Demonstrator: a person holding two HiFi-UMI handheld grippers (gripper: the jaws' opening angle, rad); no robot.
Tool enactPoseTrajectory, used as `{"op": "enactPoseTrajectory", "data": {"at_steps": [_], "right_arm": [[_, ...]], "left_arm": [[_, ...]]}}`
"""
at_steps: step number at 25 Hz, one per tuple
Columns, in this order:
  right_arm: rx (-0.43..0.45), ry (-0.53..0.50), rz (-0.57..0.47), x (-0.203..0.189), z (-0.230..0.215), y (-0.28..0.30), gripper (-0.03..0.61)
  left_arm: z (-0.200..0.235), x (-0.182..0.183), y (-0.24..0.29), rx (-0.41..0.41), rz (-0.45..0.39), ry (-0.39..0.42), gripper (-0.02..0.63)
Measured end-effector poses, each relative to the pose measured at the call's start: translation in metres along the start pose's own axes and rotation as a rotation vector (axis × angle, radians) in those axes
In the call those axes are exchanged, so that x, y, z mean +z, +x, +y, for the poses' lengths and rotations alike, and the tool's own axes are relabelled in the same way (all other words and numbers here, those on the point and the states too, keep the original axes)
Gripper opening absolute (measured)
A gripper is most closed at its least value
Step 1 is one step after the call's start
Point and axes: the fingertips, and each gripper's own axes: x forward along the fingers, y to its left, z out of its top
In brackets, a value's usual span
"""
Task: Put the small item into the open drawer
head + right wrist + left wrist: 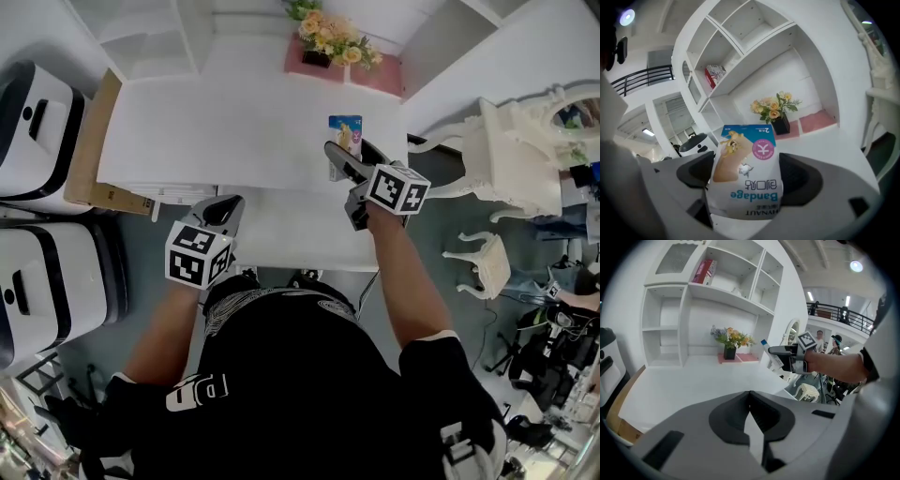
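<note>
The small item is a blue and white bandage box [345,131] with a plaster pictured on it. My right gripper [345,156] is shut on it and holds it upright above the right part of the white desk [216,122]. In the right gripper view the box [740,187] fills the gap between the jaws of my right gripper [745,164]. A white panel [281,234] that looks like the pulled-out drawer juts from the desk's front edge. Over its left corner my left gripper [225,210] is shut on nothing. Its tips [750,394] meet in the left gripper view.
Yellow flowers [330,37] in a dark pot stand on a pink mat at the desk's back. White shelves [722,291] rise behind. Two white machines [37,122] and a cardboard sheet [89,141] are at the left, an ornate white table [511,155] and stool [487,262] at the right.
</note>
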Motion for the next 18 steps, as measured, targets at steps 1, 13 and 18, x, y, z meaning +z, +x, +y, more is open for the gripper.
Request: {"op": "enactPoseTrajectory", "data": {"at_steps": [1,13,18], "right_arm": [[0.000,0.011,-0.011,-0.002,0.000,-0.007,0.425],[-0.038,0.156,0.015,-0.075,-0.008,-0.046,0.425],[-0.042,0.207,0.079,-0.119,-0.009,-0.048,0.425]], "left_arm": [[-0.002,0.000,0.002,-0.009,-0.001,-0.006,0.015],[-0.010,-0.031,0.029,-0.067,0.080,-0.009,0.015],[-0.012,-0.044,0.044,-0.086,0.132,0.030,0.015]]}}
